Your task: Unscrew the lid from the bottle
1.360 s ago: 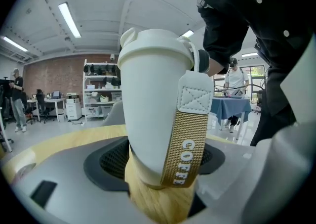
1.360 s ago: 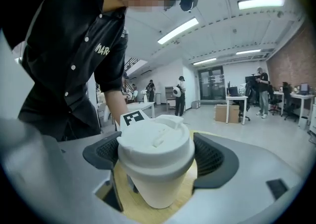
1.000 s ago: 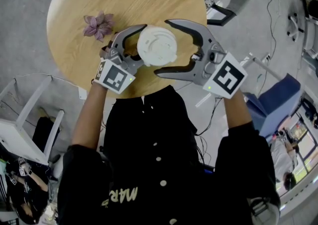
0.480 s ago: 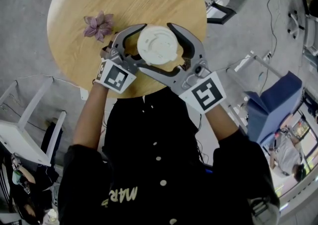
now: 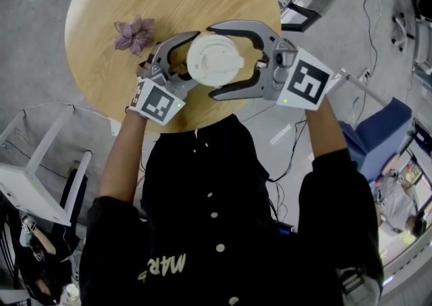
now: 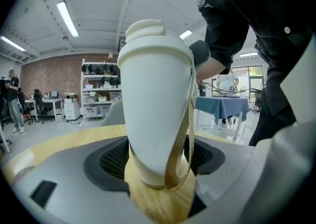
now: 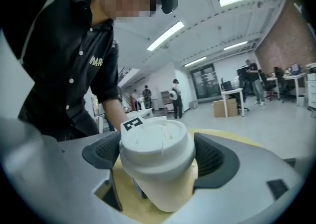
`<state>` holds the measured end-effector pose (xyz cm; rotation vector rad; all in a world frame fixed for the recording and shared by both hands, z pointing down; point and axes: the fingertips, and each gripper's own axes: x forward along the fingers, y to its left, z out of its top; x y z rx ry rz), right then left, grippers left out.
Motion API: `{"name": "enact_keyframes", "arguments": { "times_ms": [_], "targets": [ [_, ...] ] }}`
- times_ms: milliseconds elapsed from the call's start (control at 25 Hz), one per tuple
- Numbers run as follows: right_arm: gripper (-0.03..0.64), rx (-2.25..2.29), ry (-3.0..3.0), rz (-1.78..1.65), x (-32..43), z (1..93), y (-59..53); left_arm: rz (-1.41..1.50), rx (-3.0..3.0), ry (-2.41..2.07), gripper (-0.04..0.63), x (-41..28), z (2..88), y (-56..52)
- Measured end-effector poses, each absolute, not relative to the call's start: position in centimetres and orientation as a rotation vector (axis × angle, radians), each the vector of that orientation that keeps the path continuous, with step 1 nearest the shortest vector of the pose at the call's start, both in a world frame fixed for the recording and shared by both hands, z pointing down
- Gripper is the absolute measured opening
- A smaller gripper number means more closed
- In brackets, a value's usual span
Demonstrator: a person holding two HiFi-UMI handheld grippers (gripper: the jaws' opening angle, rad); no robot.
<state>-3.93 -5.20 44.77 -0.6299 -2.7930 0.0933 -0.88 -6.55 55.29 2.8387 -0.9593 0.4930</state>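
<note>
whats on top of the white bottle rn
A white lid sits on the bottle, with the right hand-held gripper closed around it. The bottle's mouth and contents are covered by the lid, so they cannot be seen.

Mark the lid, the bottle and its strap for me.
lid (image 5: 214, 60): head view, centre of its top.
bottle (image 6: 153, 104): left gripper view, middle of its white wall.
strap (image 6: 182, 136): left gripper view, the hanging woven band.

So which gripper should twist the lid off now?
Right. The right gripper has its jaws closed around the lid. The left gripper clamps the bottle low down, steadying it.
</note>
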Motion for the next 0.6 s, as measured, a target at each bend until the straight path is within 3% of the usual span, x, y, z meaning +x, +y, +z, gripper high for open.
{"name": "enact_keyframes", "arguments": {
  "times_ms": [280, 600],
  "targets": [
    [0.471, -0.557, -2.769, 0.150, -3.8, 44.6, -5.4, 0.482, 2.842, -0.964, 0.344, -0.8, 55.3, -6.6],
    [0.491, 0.187, -2.878, 0.211, -3.1, 43.7, -7.0, 0.489, 2.840, -0.976, 0.345, -0.8, 55.1, -6.6]
  ]
}}
